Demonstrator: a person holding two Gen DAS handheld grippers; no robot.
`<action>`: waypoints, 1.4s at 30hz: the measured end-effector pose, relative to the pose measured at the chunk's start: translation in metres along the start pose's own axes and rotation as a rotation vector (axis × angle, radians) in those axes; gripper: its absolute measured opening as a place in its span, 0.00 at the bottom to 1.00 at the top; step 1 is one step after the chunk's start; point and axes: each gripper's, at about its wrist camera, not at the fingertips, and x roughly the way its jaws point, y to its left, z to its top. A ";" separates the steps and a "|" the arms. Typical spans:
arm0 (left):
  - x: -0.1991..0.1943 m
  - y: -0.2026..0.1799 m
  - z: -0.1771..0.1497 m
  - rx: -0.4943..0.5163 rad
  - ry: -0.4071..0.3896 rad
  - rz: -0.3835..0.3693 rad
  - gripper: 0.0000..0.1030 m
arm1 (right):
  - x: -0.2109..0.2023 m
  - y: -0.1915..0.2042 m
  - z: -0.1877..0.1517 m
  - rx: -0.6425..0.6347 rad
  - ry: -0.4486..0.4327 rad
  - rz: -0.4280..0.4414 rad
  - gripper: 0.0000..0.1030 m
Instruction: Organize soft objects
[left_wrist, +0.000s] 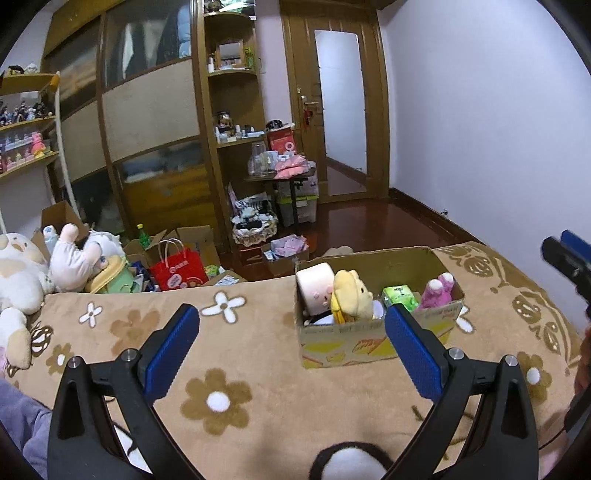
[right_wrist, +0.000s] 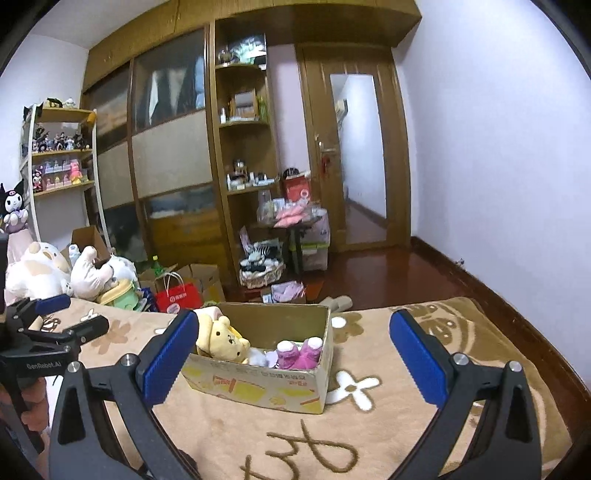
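An open brown cardboard box (left_wrist: 376, 334) with yellow printing on its sides sits on the tan plush blanket (left_wrist: 240, 350) patterned with brown and white flowers that covers the bed. It serves as the collecting bin, set in reach of both arms with its mouth upward so soft toys can be dropped in. In the left wrist view it lies at about one o'clock from the left hand-held gripper (left_wrist: 291, 347); in the right wrist view it lies near twelve o'clock, between the spread fingers of the right hand-held gripper (right_wrist: 293, 354).

The box already holds a pale pink cylindrical plush with a small face (left_wrist: 314, 291), a yellow bear plush (right_wrist: 225, 339), a green carton-shaped item (left_wrist: 400, 297) and a magenta plush with pale feet (right_wrist: 299, 354). They stand packed side by side, which leaves spare room toward the back wall.

Both hand-held grippers are released, with their blue-padded fingers wide apart and nothing between them. A black-and-white furry plush (left_wrist: 351, 463) shows at six o'clock below the left one, just under its fingers; whether it is touched cannot be told. By my reading it is the likely next pick, which would explain the spread fingers.

A heap of larger white and cream stuffed animals (left_wrist: 22, 277) waits at nine o'clock, at the blanket's far left edge, well apart from the box.
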 end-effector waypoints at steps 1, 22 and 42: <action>-0.004 0.000 -0.002 0.004 -0.007 0.008 0.97 | -0.004 0.000 -0.002 0.001 -0.004 -0.001 1.00; -0.025 0.008 -0.014 -0.030 -0.056 0.018 0.97 | -0.006 -0.012 -0.022 0.028 0.042 -0.017 1.00; -0.014 0.011 -0.020 -0.032 -0.021 0.018 0.97 | 0.006 -0.011 -0.026 0.026 0.069 -0.029 1.00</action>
